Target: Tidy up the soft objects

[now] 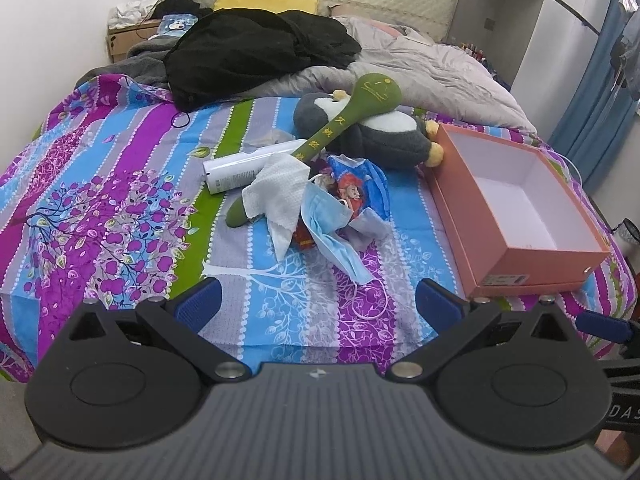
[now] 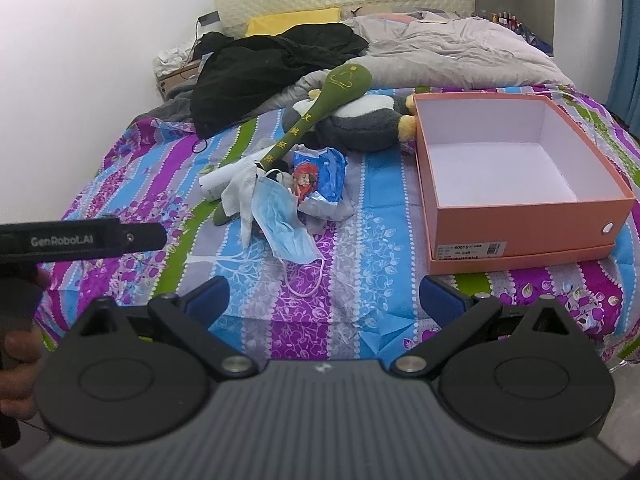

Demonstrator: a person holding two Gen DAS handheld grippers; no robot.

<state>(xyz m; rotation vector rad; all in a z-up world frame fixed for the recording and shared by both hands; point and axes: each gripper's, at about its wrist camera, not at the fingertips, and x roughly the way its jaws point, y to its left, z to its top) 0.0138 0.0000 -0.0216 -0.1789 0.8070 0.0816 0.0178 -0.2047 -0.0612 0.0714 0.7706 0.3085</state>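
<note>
A heap of soft things lies mid-bed: a grey and white plush penguin [image 1: 376, 132] [image 2: 360, 124], a long green plush spoon [image 1: 352, 116] [image 2: 320, 112] across it, a white cloth [image 1: 276, 188] [image 2: 240, 188], a blue face mask [image 1: 332, 228] [image 2: 284, 228] and a blue printed packet [image 1: 356, 184] [image 2: 320, 176]. An empty orange box [image 1: 520, 248] [image 2: 520, 216] stands to the right of the heap. My left gripper [image 1: 318, 300] and right gripper [image 2: 324, 296] hover open over the bed's near edge, holding nothing.
A white tube [image 1: 236, 170] [image 2: 216, 182] lies under the cloth. Black clothing [image 1: 256, 52] [image 2: 260, 64], a grey duvet [image 1: 432, 68] [image 2: 460, 56] and a yellow pillow [image 1: 264, 0] fill the bed's far half. A cardboard box [image 1: 128, 40] sits far left. A hand [image 2: 16, 364] holds the left gripper's body [image 2: 80, 240].
</note>
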